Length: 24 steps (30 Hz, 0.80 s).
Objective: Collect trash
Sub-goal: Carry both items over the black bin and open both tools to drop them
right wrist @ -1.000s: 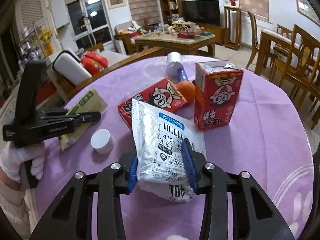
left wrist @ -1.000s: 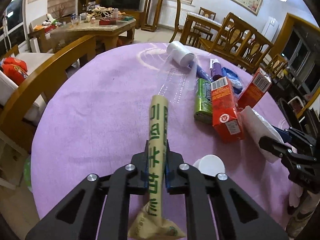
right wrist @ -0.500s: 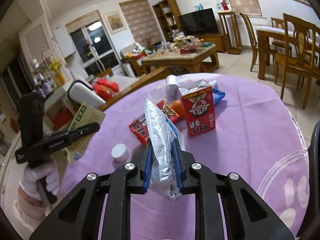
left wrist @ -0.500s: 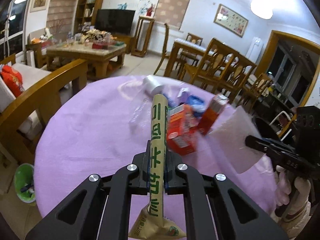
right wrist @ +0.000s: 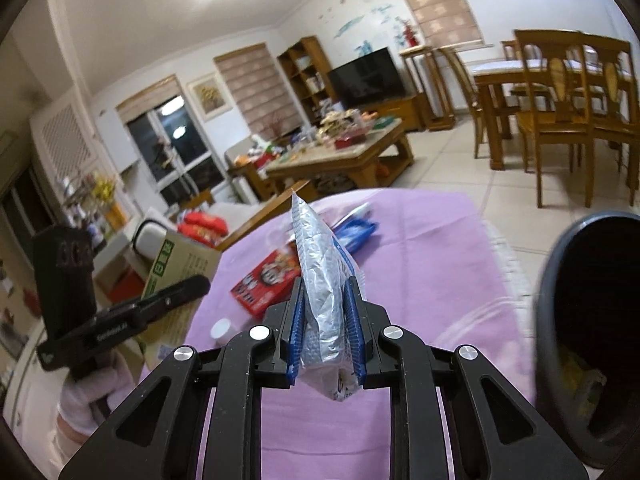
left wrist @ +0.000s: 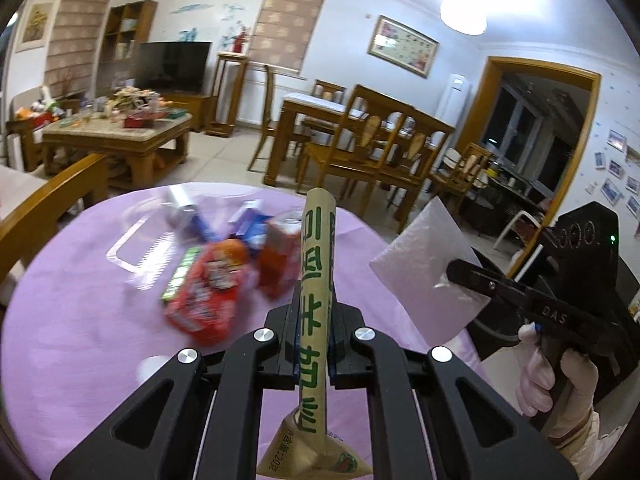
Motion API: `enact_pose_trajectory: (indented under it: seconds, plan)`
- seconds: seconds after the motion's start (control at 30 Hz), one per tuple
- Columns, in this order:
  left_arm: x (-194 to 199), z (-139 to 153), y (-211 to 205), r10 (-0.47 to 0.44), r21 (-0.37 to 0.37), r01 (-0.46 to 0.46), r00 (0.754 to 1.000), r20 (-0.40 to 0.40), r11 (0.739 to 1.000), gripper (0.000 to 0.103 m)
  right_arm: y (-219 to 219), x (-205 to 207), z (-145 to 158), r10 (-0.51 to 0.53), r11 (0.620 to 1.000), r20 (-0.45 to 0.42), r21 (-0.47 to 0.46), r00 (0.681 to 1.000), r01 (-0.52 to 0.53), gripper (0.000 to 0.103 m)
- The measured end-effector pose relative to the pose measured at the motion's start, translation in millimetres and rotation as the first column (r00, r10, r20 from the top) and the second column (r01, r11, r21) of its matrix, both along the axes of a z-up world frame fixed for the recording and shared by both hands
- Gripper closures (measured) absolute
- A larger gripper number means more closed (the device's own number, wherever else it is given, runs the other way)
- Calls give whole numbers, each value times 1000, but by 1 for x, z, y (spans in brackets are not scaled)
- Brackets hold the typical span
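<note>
Only right wrist view shows dark bin (right wrist: pixel 592 332), left tongs (left wrist: pixel 314 344) pinching tan packet (left wrist: pixel 316 280), right tongs (right wrist: pixel 326 332) pinching silver pouch (right wrist: pixel 320 280)

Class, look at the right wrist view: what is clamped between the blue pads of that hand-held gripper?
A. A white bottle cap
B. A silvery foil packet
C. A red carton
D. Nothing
B: the right hand-held gripper is shut on a crinkled silvery foil packet, which stands up between its pads above the purple tablecloth.
</note>
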<state>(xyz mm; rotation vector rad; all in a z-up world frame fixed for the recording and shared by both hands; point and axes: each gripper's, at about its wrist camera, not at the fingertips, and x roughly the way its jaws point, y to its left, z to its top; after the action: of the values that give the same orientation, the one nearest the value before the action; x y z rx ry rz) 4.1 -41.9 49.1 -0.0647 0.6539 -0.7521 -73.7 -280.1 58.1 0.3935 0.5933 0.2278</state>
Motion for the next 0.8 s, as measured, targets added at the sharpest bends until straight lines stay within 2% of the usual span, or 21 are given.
enact_pose_trajectory:
  seconds: [0.37,0.63,0.8]
  plan:
    - [-17,-7,-101,-163,-12,163,987,-6,987,93,-109,-50,-2,-207,976,31,73,978,205,83]
    - [-27,-15,-181,-283,-23,282,959,-31,959,93,-189,-87,-22,-385,920,20,86,923,382,83]
    - [-34,-29,-231,-354,1,355,933,-68,935,93,-231,-104,-41,-469,880,-6,87,883,468,83]
